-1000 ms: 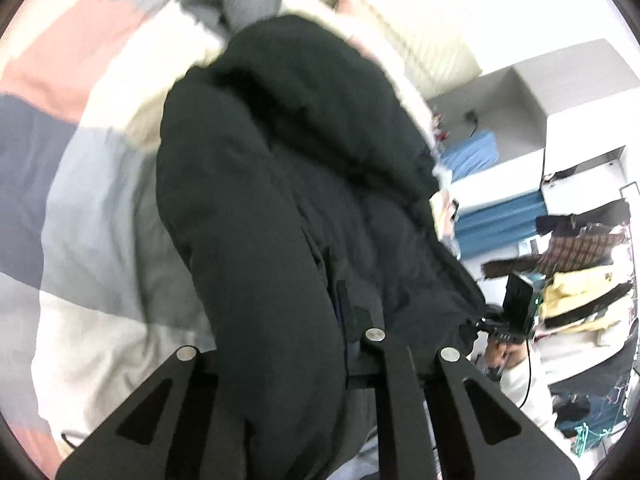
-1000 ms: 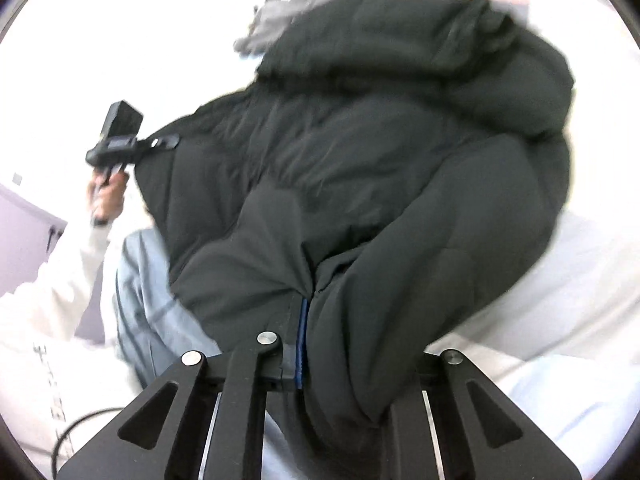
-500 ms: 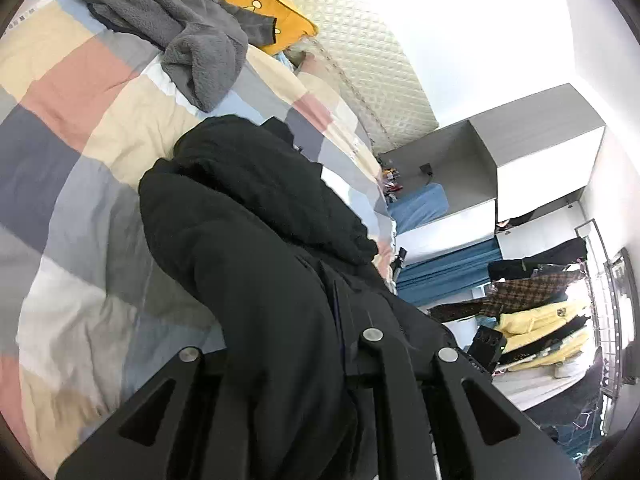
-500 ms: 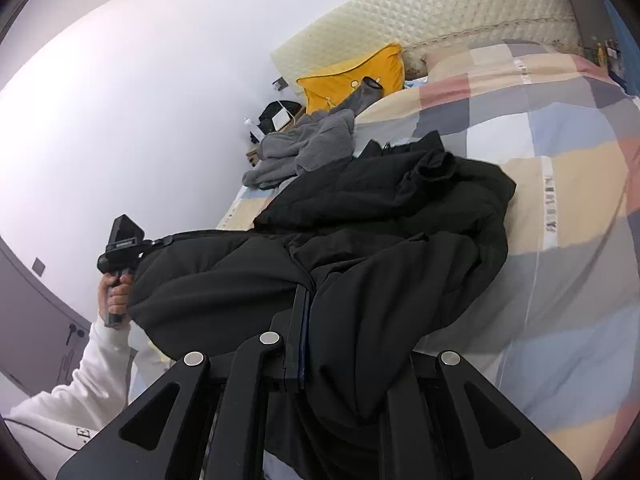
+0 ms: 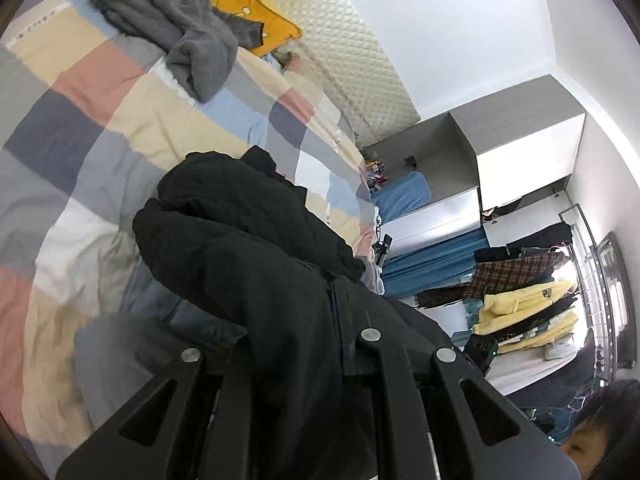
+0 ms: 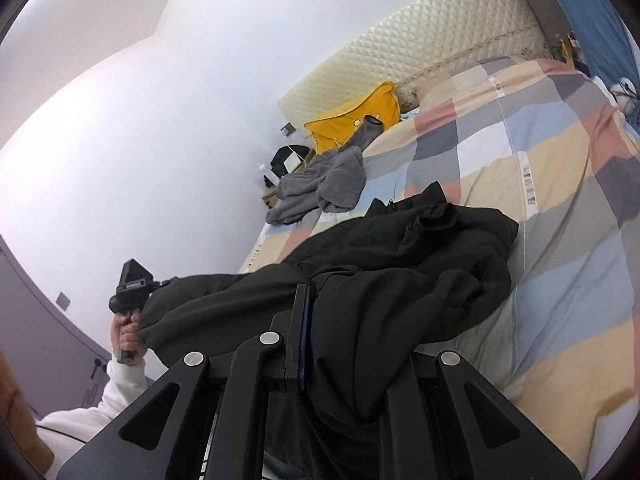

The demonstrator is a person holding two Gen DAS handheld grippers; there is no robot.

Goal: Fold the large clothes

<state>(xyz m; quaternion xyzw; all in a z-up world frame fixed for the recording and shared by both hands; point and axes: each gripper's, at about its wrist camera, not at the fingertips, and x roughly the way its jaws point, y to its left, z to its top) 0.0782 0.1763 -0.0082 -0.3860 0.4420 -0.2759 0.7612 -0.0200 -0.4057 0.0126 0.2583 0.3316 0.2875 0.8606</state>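
A large black padded jacket (image 5: 248,248) lies with its far end on the checked bed cover (image 5: 100,128) and its near edge lifted. My left gripper (image 5: 320,320) is shut on the jacket's near edge, and cloth drapes over its fingers. My right gripper (image 6: 320,312) is shut on the same edge of the jacket (image 6: 420,264), further along. The left gripper also shows in the right wrist view (image 6: 134,284), held in a hand at the jacket's far corner. The fingertips are mostly hidden by cloth.
A grey fleece garment (image 5: 180,36) and a yellow pillow (image 5: 256,12) lie near the quilted headboard (image 6: 420,48). A grey-blue garment (image 5: 168,328) lies under the jacket's near end. A rack of hanging clothes (image 5: 528,304) and a grey wardrobe (image 5: 500,168) stand beside the bed.
Both grippers have pulled back and up with the jacket edge. The jacket has stretched out toward me, and more of the bed, headboard and room has come into view.
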